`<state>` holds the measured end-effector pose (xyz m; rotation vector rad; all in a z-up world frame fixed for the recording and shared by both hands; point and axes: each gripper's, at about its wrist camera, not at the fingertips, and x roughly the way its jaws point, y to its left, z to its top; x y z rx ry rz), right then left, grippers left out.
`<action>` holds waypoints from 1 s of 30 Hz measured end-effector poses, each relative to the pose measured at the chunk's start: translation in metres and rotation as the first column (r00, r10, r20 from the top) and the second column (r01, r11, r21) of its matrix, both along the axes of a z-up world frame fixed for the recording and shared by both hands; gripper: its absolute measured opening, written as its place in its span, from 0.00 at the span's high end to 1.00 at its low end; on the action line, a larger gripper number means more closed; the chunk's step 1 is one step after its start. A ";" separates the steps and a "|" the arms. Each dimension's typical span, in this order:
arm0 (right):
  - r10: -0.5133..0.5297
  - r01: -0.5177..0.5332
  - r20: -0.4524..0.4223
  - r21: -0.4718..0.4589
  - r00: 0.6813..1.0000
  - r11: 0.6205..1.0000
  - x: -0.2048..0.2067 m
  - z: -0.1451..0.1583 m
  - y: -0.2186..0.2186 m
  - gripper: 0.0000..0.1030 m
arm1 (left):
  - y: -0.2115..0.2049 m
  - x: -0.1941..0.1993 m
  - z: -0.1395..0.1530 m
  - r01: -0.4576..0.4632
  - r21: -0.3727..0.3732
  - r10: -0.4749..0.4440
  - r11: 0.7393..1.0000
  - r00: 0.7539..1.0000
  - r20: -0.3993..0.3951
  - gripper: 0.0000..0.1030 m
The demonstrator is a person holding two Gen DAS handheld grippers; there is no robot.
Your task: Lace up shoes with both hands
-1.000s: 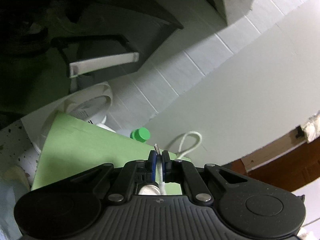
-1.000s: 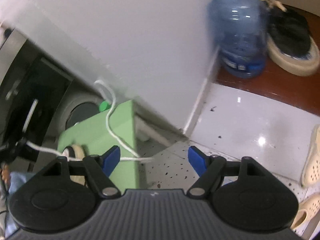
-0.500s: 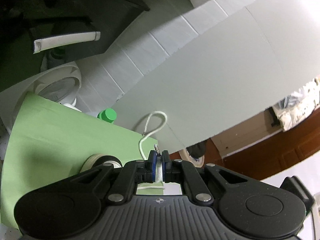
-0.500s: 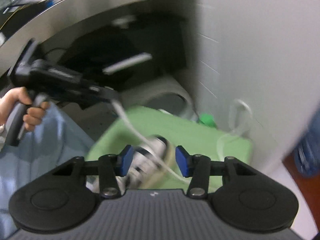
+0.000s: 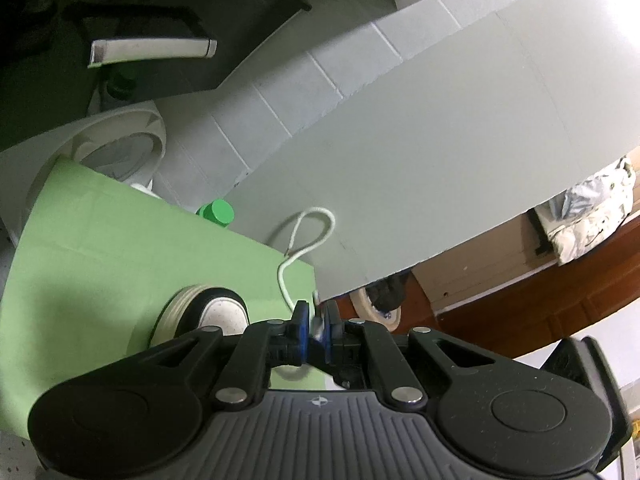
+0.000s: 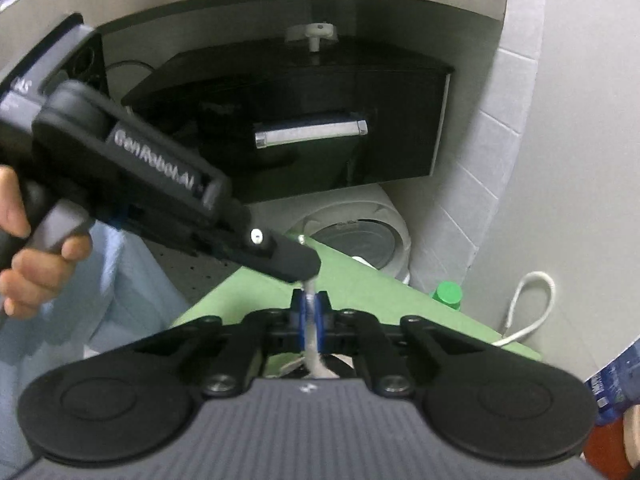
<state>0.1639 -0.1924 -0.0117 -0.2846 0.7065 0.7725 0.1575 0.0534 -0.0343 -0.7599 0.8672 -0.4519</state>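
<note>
Green board (image 5: 100, 248); lace (image 5: 306, 236) crosses edge.

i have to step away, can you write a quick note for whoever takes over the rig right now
Left gripper: shut on the white lace.
Right gripper: its jaws have just been closing and are now shut on the same lace, just below the left gripper's tip.
Shoe: on the green box; the rest of the lace loops against the wall.
Done: both grippers have the lace.
Left: threading and tying; how far the lacing has got is hidden.
</note>
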 end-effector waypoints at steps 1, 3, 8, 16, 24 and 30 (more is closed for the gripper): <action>-0.002 0.002 0.005 -0.009 1.000 1.000 -0.001 -0.001 -0.001 0.95 | 0.003 -0.001 0.000 -0.013 -0.008 0.013 1.000 1.000 0.008 0.95; -0.004 0.005 0.017 -0.027 1.000 1.000 -0.004 -0.003 -0.002 0.95 | 0.009 0.001 -0.001 -0.030 -0.031 0.030 0.999 1.000 0.009 0.95; 0.015 -0.012 0.044 -0.056 0.999 0.998 -0.009 -0.002 -0.006 0.95 | 0.014 0.002 -0.006 -0.043 -0.080 0.042 0.996 0.999 -0.014 0.94; 0.038 -0.035 0.048 -0.073 0.998 0.997 -0.012 -0.004 -0.002 0.95 | 0.010 0.001 -0.010 -0.016 -0.135 0.012 0.991 0.999 -0.033 0.94; 0.045 -0.042 0.045 -0.074 0.998 0.996 -0.012 -0.005 -0.001 0.94 | 0.005 0.000 -0.013 0.001 -0.120 -0.005 0.993 1.000 -0.029 0.97; 0.032 -0.028 0.065 -0.064 0.997 0.998 -0.013 -0.005 -0.001 0.80 | 0.006 -0.001 -0.014 -0.016 -0.103 0.014 0.995 1.000 -0.026 0.97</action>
